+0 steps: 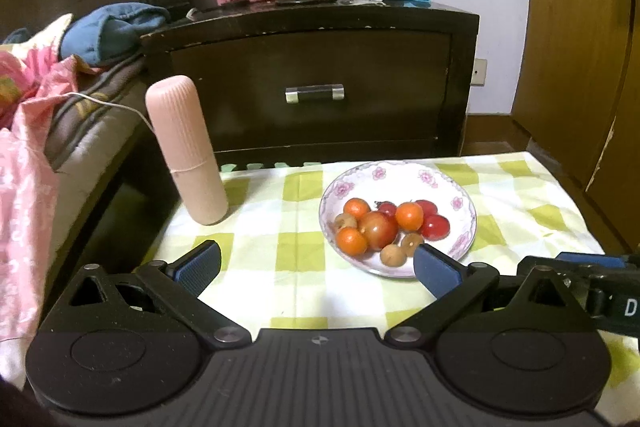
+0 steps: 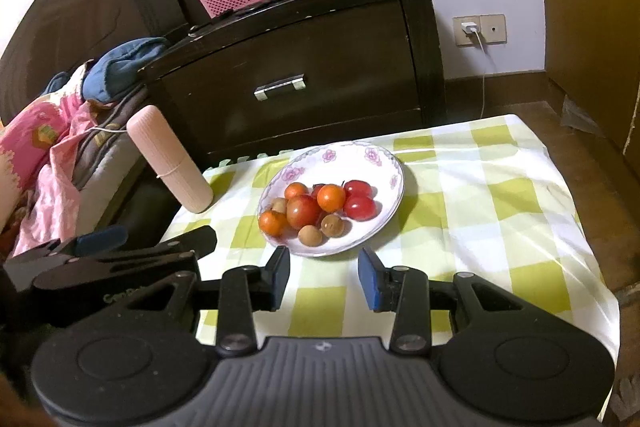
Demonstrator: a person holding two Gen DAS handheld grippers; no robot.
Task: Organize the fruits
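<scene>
Fruits [image 1: 380, 229] piled in floral plate [image 1: 440, 173]

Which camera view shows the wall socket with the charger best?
The right wrist view: the wall socket appears whole, with its white charger and cable. The left wrist view shows only a small socket beside the nightstand, no charger visible.

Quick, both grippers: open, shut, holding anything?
Left gripper: open, empty, beside the white floral plate of fruit.
Right gripper: open, empty.

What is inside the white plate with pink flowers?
The plate holds small fruits: three orange ones, red ones, a larger reddish one and small brown ones. Anything beneath the pile is hidden.
</scene>
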